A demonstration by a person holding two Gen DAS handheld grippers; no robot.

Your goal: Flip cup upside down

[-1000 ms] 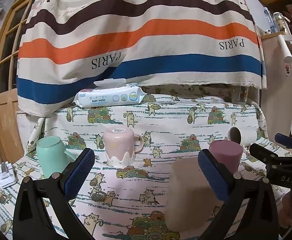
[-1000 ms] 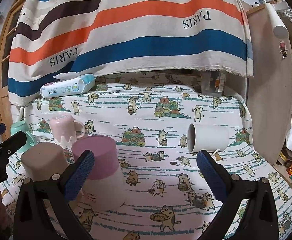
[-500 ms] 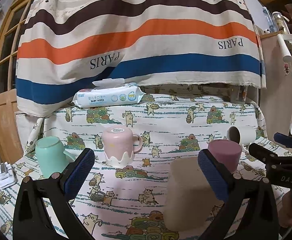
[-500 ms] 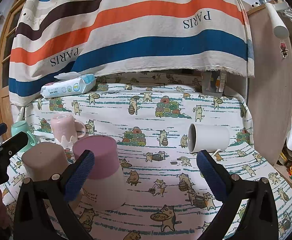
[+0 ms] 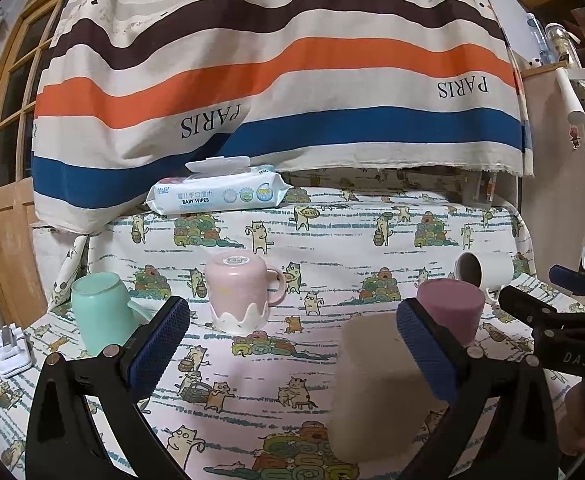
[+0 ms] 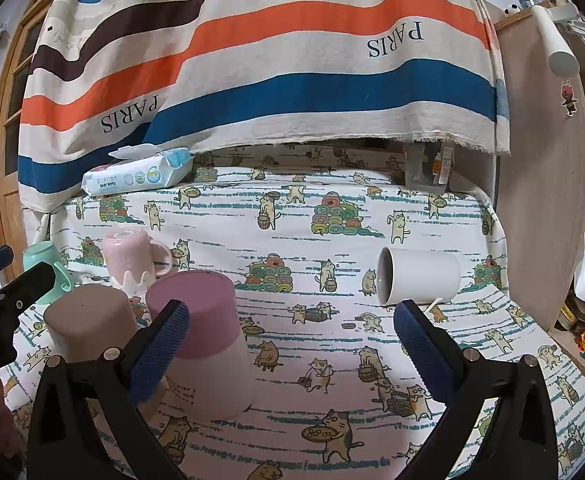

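A white cup [image 6: 420,277] lies on its side on the cat-print cloth, mouth to the left; it also shows in the left wrist view [image 5: 482,270]. Upside down on the cloth stand a purple-and-white cup [image 6: 204,336] [image 5: 450,312], a beige cup [image 6: 88,322] [image 5: 376,388], a pink mug [image 6: 132,258] [image 5: 240,292] and a mint mug [image 6: 42,266] [image 5: 100,312]. My right gripper [image 6: 290,350] is open and empty, the white cup beyond its right finger. My left gripper [image 5: 292,346] is open and empty, the beige cup at its right finger.
A pack of baby wipes [image 5: 216,194] lies at the back left under a striped hanging cloth [image 5: 272,80]. A small clear box [image 6: 426,172] stands at the back right. A white clip [image 5: 10,346] lies at the table's left edge. A board [image 6: 544,180] leans on the right.
Both views have shifted very slightly; the cups stand as before and both grippers stay open.
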